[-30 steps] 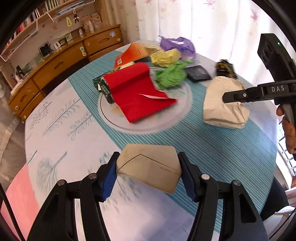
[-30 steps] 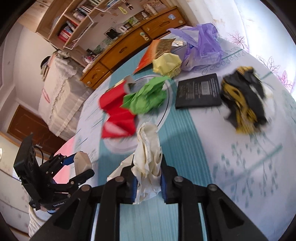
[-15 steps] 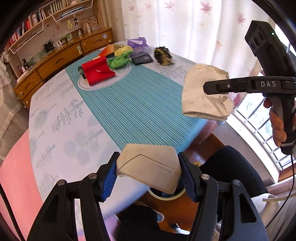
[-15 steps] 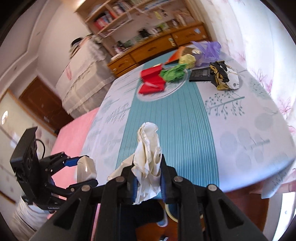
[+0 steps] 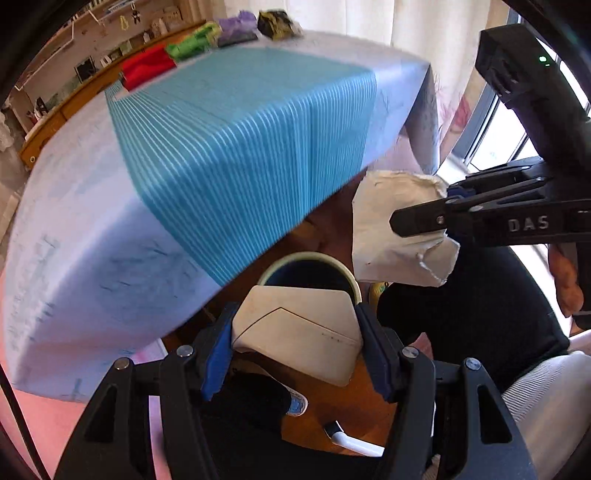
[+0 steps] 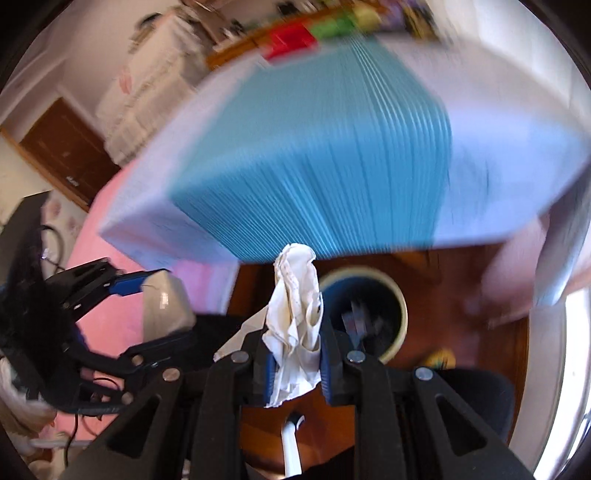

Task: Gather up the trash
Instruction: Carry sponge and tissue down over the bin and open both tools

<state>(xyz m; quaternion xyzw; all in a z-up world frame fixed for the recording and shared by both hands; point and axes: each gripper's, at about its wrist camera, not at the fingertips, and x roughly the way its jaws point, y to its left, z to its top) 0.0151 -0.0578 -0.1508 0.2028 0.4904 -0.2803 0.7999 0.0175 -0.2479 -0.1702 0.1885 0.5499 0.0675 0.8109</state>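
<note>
My left gripper [image 5: 295, 328] is shut on a flattened beige paper carton [image 5: 295, 328], held just above a round bin [image 5: 275, 269] with a cream rim and dark blue inside, which stands on the wooden floor. To its right, my right gripper [image 5: 443, 221] is shut on a crumpled white paper wad [image 5: 391, 240]. In the right wrist view the right gripper [image 6: 295, 354] pinches the same white wad [image 6: 295, 310] beside the bin [image 6: 400, 314], which holds some dark scraps. The left gripper [image 6: 147, 295] with the carton [image 6: 166, 306] shows at the left.
The table [image 5: 240, 147] with a teal striped cloth overhangs the bin's far side. Red [image 5: 147, 66], green [image 5: 190, 46], purple [image 5: 236, 27] and black-yellow [image 5: 277, 22] trash lies at its far end. A person's dark trouser leg [image 5: 461, 325] and shoe [image 5: 295, 402] are close by.
Both grippers have drawn back from above the tabletop, past its near edge and downward. The floor and bin have come into view beneath them. Both grips are unchanged.
</note>
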